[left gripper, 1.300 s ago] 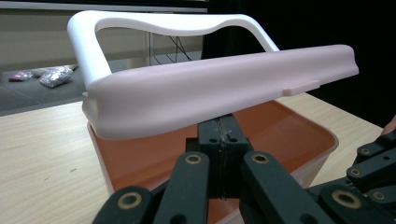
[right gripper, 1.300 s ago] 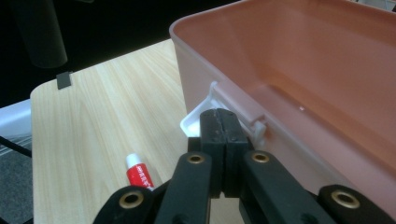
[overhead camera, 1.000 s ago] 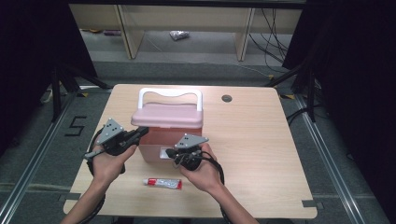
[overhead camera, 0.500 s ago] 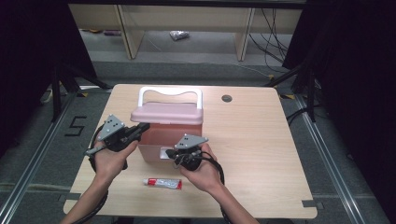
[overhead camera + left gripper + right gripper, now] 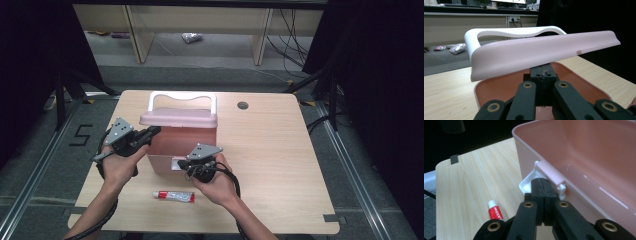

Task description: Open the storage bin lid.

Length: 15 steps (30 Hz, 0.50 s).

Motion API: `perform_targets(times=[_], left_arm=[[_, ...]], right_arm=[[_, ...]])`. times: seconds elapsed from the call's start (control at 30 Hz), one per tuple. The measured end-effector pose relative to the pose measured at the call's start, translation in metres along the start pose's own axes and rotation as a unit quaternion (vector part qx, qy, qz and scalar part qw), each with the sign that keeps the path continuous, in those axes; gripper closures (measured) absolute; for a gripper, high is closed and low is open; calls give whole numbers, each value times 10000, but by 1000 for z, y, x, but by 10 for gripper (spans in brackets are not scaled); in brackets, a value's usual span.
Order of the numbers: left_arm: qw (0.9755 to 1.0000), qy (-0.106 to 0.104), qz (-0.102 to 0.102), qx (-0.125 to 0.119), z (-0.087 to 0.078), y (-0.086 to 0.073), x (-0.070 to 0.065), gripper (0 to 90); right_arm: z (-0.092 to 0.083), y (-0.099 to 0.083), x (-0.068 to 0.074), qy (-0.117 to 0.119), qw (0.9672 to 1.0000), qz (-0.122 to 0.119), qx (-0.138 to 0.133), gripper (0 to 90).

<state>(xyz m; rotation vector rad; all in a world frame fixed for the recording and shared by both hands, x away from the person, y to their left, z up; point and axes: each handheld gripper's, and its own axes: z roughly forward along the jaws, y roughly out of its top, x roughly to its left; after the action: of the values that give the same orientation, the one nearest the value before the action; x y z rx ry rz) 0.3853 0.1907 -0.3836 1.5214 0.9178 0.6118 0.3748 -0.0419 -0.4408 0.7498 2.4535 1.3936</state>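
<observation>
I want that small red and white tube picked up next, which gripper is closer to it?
Right. The right gripper sits at the pink box's front latch, just above the red and white tube; the left gripper is under the raised lid, farther away.

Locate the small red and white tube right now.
In the high view, the small red and white tube lies flat on the light wooden table near its front edge, just in front of the pink plastic box, between the person's two forearms.

The pink plastic box [image 5: 584,157] looks smooth and faintly glossy inside, its pink plastic lid [image 5: 536,53] matt with a white plastic handle [image 5: 506,32]. The pale wood-grain table [image 5: 280,150] is smooth and matt. The black plastic fingers [image 5: 541,188] look matt with brass-coloured rivets.
</observation>
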Motion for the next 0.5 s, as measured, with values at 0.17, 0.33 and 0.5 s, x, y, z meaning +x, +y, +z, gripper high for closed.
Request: perform_targets(times=[0.17,0.33,0.5], left_arm=[[10000,27,30,-33,2,4,1,899],[10000,38,21,-46,4,7,2,899],[10000,44,35,-67,6,11,3,899]], right_arm=[[-1,0,0,-5,10000,-12,15,900],[0,0,0,10,10000,-21,-4,900],[0,0,0,1,10000,-3,30,900]])
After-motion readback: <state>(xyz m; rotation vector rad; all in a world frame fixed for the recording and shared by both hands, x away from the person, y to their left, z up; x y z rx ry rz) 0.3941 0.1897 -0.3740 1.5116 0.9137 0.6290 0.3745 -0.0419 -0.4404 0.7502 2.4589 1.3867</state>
